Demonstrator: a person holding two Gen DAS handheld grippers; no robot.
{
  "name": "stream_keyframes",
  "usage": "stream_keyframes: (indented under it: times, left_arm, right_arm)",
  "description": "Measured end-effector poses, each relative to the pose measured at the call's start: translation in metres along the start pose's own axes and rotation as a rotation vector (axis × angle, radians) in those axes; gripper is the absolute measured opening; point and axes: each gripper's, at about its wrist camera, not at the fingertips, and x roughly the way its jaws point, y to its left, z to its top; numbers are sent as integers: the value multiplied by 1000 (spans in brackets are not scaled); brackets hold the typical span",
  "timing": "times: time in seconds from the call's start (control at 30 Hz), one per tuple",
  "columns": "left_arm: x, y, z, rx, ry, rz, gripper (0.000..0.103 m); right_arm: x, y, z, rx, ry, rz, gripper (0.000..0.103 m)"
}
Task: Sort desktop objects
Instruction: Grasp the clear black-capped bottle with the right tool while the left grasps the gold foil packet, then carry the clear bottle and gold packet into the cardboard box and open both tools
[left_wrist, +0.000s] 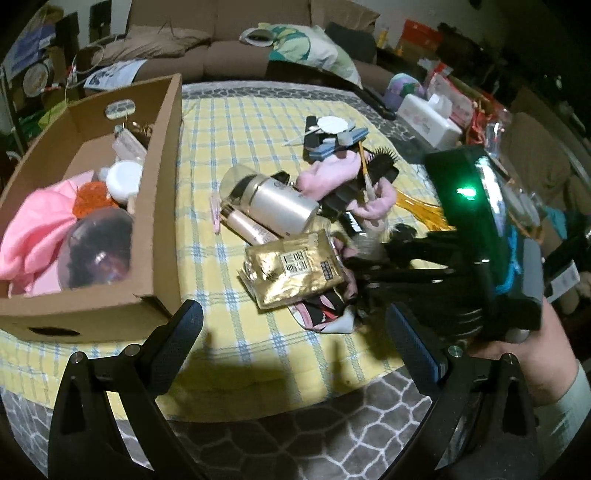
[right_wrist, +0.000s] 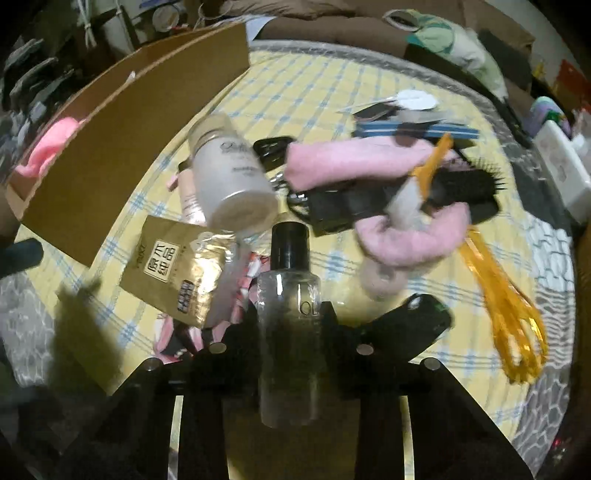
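A cardboard box (left_wrist: 162, 177) stands at the left on the yellow checked cloth (left_wrist: 236, 122), holding pink cloth, a white jar and a dark round thing. Right of it lies a pile: a pearl bottle (left_wrist: 273, 201), a gold packet (left_wrist: 295, 273), pink socks (left_wrist: 332, 173) and a black hairbrush (left_wrist: 384, 166). My left gripper (left_wrist: 291, 332) is open and empty above the cloth's near edge. My right gripper (right_wrist: 288, 314) is shut on a clear bottle with a black cap (right_wrist: 290, 321), held above the pile. The gold packet (right_wrist: 173, 266) and pearl bottle (right_wrist: 229, 173) lie just beyond it.
An orange whisk (right_wrist: 498, 291) lies at the right of the pile. Nail files and a white disc (left_wrist: 332, 133) lie at the back. A white tissue box (left_wrist: 428, 118) stands at the table's right edge. A brown sofa (left_wrist: 221, 44) is behind. The box wall (right_wrist: 140, 122) is at the left.
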Motion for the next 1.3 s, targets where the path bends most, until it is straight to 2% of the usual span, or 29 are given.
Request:
stream_keyframes:
  times: [0.13, 0.27, 0.37, 0.47, 0.5, 0.57, 0.67, 0.77, 0.8, 0.83, 0.9, 1.0, 1.13, 1.3]
  left_arm:
    - [-5, -10, 7, 126, -12, 11, 99]
    - [0, -29, 21, 365, 26, 19, 99]
    - [12, -40, 29, 495, 50, 44, 90]
    - [43, -50, 30, 612, 152, 91, 70]
    - [52, -53, 27, 642, 183, 110, 67]
    - [73, -58, 24, 724, 250, 145, 66]
    - [98, -59, 19, 767, 315, 186, 65]
    - [112, -55, 18, 738, 346, 160, 54]
    - [110, -54, 20, 707, 332, 140, 49]
    - [106, -51, 22, 670, 321, 116, 46]
    - [91, -43, 31, 560, 280, 52, 31]
    - [57, -29, 42, 415, 210, -40, 22]
    - [6, -1, 49, 252, 98, -121, 21]
    - [-44, 41, 57, 82, -25, -174, 21]
  right_arm:
    - [-26, -23, -5, 103, -56, 70, 29]
    - [-52, -56, -12, 244, -122, 181, 29]
    - [-65, -72, -14, 320, -163, 259, 29]
    - [-73, -81, -12, 367, -185, 314, 29]
    - [-76, -84, -13, 376, -193, 322, 29]
    - [-84, -89, -16, 401, -212, 350, 29]
    - [-92, -101, -19, 447, -242, 398, 29]
    - [-96, -106, -21, 466, -253, 419, 29]
    - [-96, -107, -21, 477, -256, 434, 29]
    - [-97, -109, -21, 490, -261, 454, 29]
    - [-100, -109, -20, 495, -273, 473, 29]
    - [-107, -103, -16, 481, -294, 491, 29]
    - [-117, -86, -5, 455, -318, 528, 29]
    - [-125, -55, 13, 418, -339, 587, 29]
